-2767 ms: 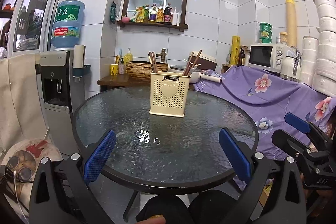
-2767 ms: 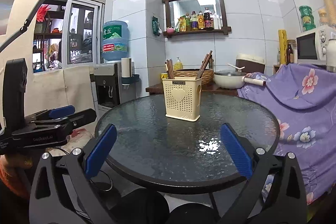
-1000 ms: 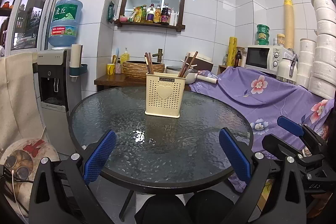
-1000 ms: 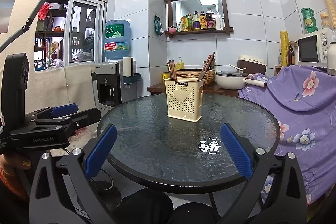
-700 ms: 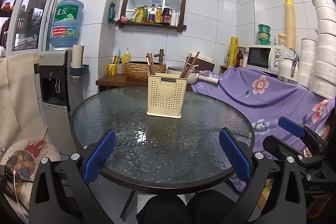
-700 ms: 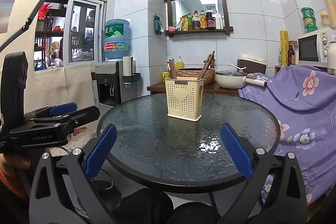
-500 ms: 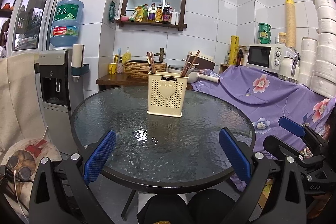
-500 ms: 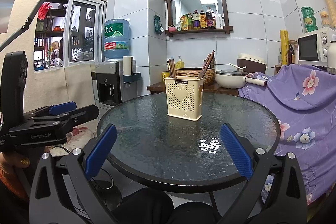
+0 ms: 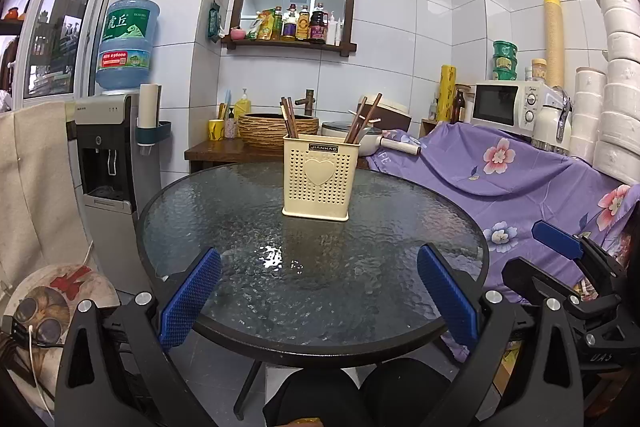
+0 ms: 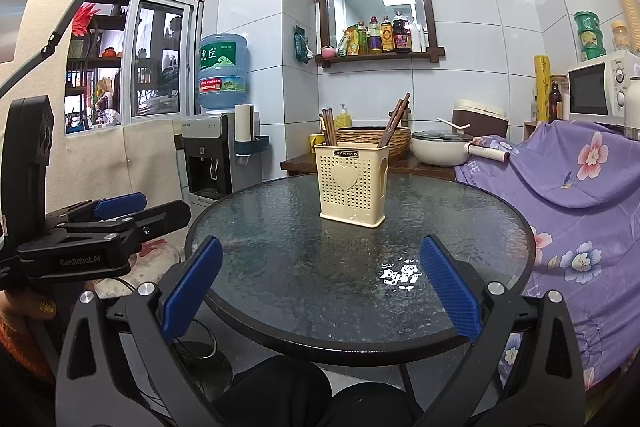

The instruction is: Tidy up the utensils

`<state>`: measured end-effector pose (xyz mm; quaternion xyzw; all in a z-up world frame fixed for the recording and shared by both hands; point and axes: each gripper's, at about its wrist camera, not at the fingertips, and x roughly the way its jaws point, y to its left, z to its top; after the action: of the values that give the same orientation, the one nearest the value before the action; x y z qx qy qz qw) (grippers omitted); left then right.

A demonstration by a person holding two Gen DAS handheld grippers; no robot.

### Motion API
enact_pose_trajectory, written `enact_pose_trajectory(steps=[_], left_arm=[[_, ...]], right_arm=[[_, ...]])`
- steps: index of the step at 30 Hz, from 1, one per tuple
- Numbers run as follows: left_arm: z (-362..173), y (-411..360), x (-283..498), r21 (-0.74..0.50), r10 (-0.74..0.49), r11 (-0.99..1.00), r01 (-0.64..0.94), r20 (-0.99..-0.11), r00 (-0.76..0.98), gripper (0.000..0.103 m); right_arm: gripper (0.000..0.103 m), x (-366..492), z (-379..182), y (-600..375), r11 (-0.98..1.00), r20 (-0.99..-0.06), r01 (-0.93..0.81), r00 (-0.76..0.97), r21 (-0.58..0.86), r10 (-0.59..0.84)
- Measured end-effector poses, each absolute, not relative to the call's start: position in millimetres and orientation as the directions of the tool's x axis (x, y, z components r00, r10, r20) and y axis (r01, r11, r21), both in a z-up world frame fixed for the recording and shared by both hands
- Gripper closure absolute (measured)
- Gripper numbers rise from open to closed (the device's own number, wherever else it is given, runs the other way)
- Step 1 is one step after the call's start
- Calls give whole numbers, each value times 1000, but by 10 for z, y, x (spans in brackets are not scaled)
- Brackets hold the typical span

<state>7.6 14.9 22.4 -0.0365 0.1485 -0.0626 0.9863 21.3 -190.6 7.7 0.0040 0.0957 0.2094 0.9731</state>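
Chopsticks (image 9: 289, 117) stand in two bunches in the cream utensil holder (image 9: 319, 178), which sits upright toward the far edge of your round glass table (image 9: 240, 291). Your left claw (image 9: 318, 295) and right claw (image 10: 320, 285) both hover spread wide and empty at the near edge.

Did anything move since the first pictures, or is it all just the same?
Hardly anything. Both tools only drifted a little in the air, so the view wobbles. The left tool and right tool stayed open and empty; nothing was grabbed or dropped. The cream holder kept its spot on the glass table, with the brown chopsticks still standing inside in two bunches.
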Motion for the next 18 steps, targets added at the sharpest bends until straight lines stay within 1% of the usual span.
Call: enact_pose_trajectory(steps=[18], left_arm=[[205,167,81,-85,-135,990,115,-295,946,6]], right_arm=[[6,206,8,-1871,912,-191,-408,892,48,409]])
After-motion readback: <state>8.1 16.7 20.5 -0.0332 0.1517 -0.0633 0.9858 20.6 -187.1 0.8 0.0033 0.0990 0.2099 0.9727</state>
